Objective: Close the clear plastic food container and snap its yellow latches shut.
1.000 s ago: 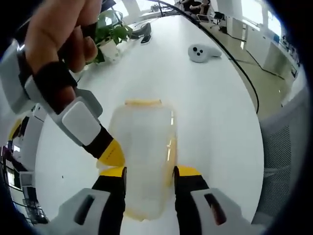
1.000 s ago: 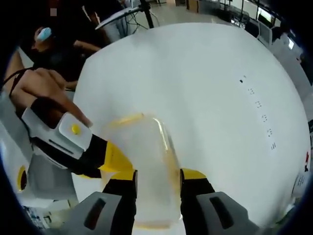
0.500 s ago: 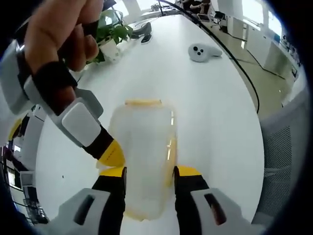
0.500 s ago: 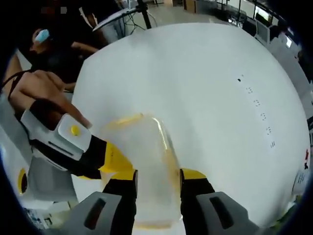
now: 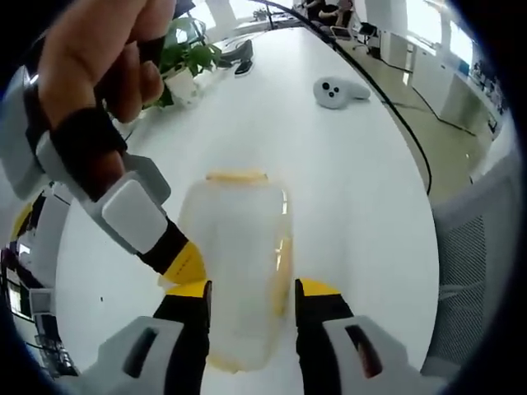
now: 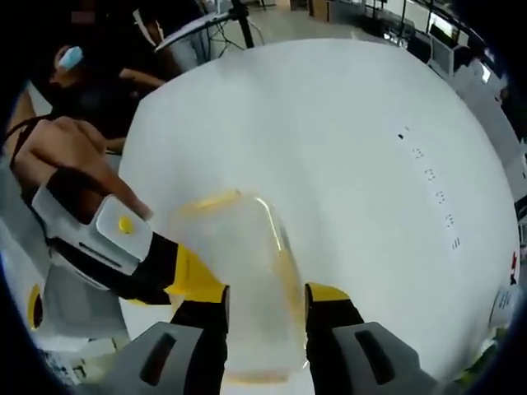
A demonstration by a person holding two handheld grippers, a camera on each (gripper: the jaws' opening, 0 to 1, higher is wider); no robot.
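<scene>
The clear plastic container lies on the white table with its lid on top. A yellow latch shows at its far end and another along its right side. My left gripper has its yellow-tipped jaws pressed against the container's two long sides. The right gripper, held by a hand, reaches in from the upper left and touches the container's left side. In the right gripper view the container sits between the jaws of my right gripper, with the left gripper touching it from the left.
A potted plant, a white controller and a black cable lie on the far part of the table. A grey mesh chair stands at the right edge. A person sits beyond the table; small black marks dot it.
Both views have shifted slightly with the hands. The container and both grips look the same.
</scene>
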